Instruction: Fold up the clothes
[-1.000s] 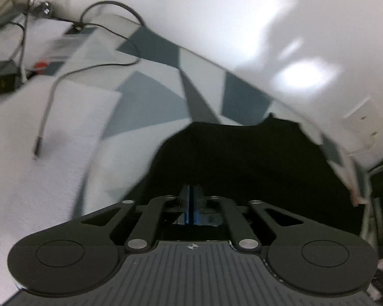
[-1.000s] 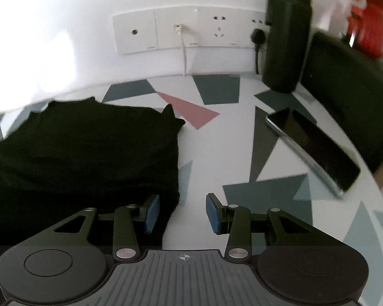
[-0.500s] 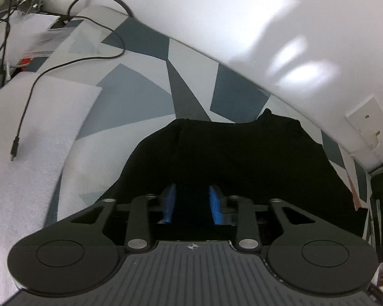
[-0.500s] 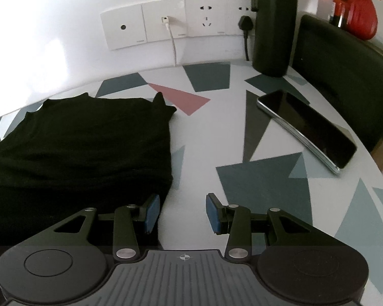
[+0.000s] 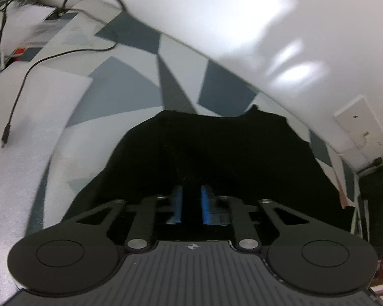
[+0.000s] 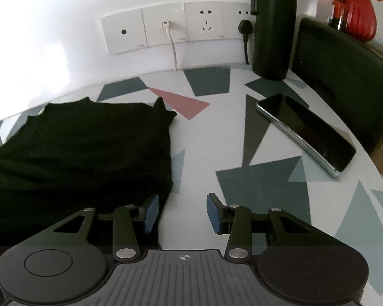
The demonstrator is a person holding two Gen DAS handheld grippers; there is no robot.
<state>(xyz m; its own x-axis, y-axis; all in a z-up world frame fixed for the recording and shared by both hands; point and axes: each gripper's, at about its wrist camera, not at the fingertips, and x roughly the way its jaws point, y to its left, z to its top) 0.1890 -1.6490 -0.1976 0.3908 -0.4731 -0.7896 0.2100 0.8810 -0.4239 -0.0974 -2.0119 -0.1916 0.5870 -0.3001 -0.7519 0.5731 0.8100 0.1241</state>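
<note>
Lying on the triangle-patterned table point(image 6: 255, 178) by a white wall, black garment point(image 6: 84, 148); both tongs spread.

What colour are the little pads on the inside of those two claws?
Blue. The right gripper's pads show it best in the right wrist view; the left gripper's match.

My left hand-held gripper point(image 5: 191, 205) points forward and slightly down, its two blue pads point(image 5: 177, 204) parted by a narrow gap with nothing pinched between them. My right hand-held gripper point(image 6: 182, 213) is level and low, its jaws spread wide, the blue pads point(image 6: 150, 213) well apart and gripping nothing. Both black linkage arms on each tool sit symmetric. Neither of my hands shows in either view.
</note>
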